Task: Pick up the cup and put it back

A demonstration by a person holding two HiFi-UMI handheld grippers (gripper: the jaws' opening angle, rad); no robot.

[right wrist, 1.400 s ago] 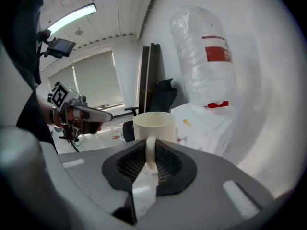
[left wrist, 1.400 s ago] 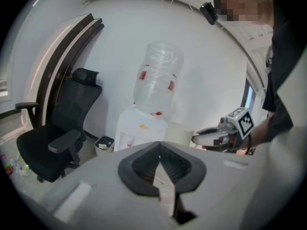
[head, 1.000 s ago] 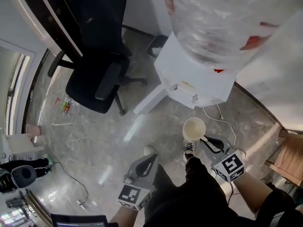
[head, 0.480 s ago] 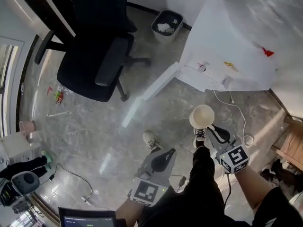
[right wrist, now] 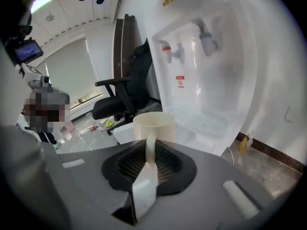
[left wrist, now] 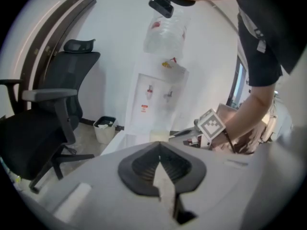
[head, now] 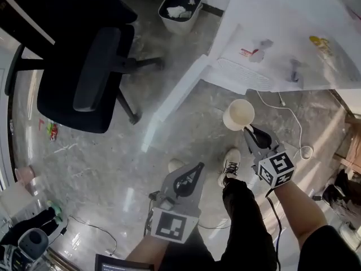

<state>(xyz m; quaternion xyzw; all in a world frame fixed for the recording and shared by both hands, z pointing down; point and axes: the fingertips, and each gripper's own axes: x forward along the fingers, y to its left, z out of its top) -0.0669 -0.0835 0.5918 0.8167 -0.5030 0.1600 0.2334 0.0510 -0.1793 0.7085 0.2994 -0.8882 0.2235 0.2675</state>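
This looks like an office room. A black office chair (head: pixel 84 72) with armrests and a wheeled base stands on a polished, stone-like floor (head: pixel 101 168). Against the white wall there is a white water dispenser (head: pixel 271 44) with a big clear bottle (left wrist: pixel 165 32) on top and two taps (right wrist: pixel 170 49) over a drip tray (head: pixel 240 75). A small waste bin (head: pixel 180 9) with crumpled paper stands beside it. A white cable (head: pixel 293 123) lies on the floor near the dispenser.

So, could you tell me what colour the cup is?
Plain cream; the cup shows best in the right gripper view.
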